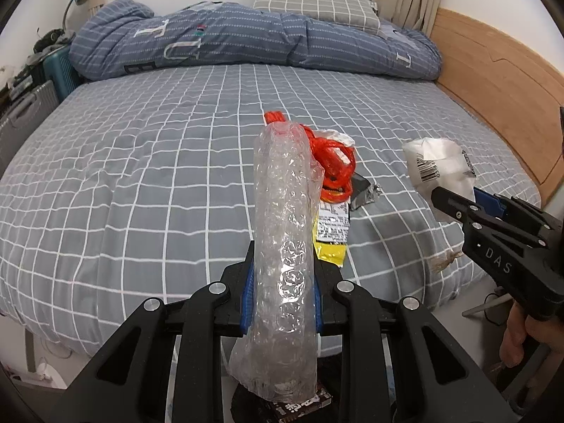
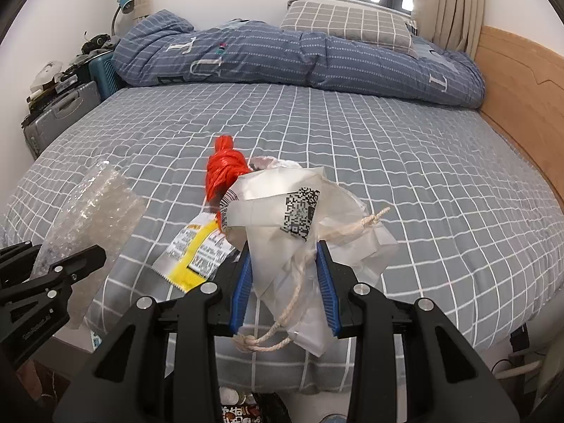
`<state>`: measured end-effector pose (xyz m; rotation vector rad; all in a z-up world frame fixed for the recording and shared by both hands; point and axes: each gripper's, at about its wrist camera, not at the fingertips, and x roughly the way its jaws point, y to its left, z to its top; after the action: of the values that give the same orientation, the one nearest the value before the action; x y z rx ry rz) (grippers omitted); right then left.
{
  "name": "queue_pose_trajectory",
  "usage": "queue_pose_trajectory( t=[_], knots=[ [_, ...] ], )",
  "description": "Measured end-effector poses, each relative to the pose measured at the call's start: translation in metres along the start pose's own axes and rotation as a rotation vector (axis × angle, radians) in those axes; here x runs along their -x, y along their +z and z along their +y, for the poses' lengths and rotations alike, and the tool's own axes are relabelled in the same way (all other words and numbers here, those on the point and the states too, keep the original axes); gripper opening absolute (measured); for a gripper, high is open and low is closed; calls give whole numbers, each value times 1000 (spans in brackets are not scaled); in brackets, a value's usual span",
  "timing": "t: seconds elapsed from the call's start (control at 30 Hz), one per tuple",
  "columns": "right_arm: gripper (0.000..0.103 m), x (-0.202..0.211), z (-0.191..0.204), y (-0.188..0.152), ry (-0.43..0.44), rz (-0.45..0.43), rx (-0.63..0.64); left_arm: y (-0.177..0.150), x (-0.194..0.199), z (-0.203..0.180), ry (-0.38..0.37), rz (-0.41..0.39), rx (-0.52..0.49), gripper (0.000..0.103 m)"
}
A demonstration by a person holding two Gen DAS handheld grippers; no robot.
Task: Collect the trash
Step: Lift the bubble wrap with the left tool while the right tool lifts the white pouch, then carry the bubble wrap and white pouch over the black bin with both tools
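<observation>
My left gripper [image 1: 282, 282] is shut on a roll of clear bubble wrap [image 1: 285, 239], held upright over the near edge of the bed; it also shows in the right wrist view [image 2: 95, 211]. My right gripper [image 2: 287, 282] is shut on a white plastic bag with a drawstring and QR label [image 2: 299, 218], seen in the left wrist view [image 1: 437, 169] at right. On the bed lie an orange plastic bag [image 1: 331, 165] [image 2: 224, 172], a yellow-and-white wrapper [image 1: 331, 232] [image 2: 197, 253] and a grey foil wrapper [image 1: 363, 190].
A folded blue quilt [image 1: 246, 38] and checked pillow [image 1: 310, 3] lie at the far side of the bed. A wooden headboard [image 1: 500, 84] runs along the right. Suitcases [image 2: 60, 116] stand at the left. Something dark with trash sits on the floor below [image 2: 243, 412].
</observation>
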<state>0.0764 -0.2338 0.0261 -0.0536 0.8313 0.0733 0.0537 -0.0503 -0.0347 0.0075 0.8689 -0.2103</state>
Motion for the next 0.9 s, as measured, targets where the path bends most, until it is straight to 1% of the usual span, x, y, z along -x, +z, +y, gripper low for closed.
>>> queue_pose_trajectory(
  t=[0.27, 0.6, 0.9],
  knots=[
    [34, 18, 6, -15, 15, -2, -3, -13, 7, -3, 1, 8, 9, 24],
    [34, 31, 18, -38, 44, 24, 5, -33, 13, -12, -6, 31, 13, 24],
    [34, 44, 18, -51, 57, 27, -10, -48, 21, -15, -9, 41, 22, 24]
  ],
)
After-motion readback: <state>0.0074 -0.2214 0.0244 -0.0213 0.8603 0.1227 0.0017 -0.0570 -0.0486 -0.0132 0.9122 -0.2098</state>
